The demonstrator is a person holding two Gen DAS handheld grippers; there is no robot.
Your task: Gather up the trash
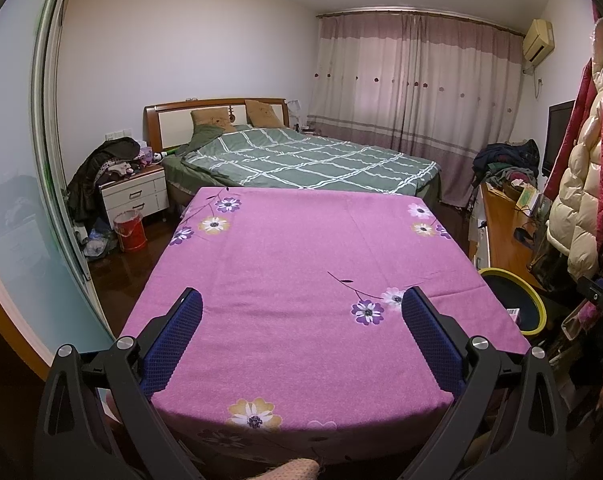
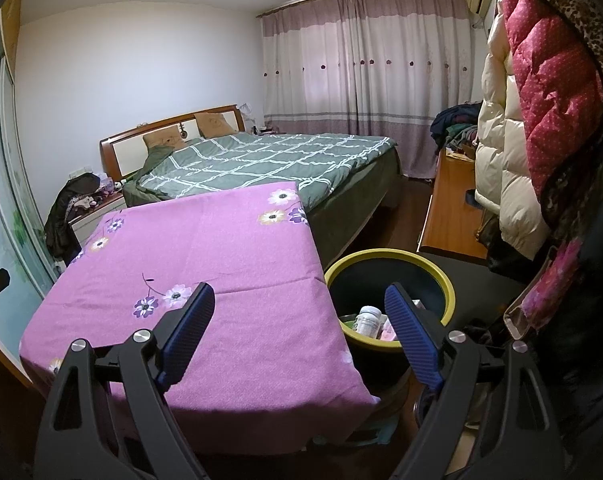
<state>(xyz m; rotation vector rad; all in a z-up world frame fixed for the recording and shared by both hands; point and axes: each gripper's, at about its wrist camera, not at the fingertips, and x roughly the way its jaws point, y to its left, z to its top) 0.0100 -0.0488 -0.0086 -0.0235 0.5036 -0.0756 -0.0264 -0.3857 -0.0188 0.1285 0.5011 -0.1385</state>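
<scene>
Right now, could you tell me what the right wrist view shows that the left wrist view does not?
Only the right wrist view looks into the yellow-rimmed bin: a white bottle and pink packaging lie inside. Only the left wrist view shows the red bucket by the nightstand and the dark screen. Both show the purple flowered cloth, the green bed, the curtains, and an open, empty gripper: left, right.

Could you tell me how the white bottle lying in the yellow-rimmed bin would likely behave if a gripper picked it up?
The white bottle looks like rigid plastic, so probably stiff and fairly light. Its rounded body may slip or roll between flat pads. It lies among other packaging in the bin, so neighbours might shift.
</scene>
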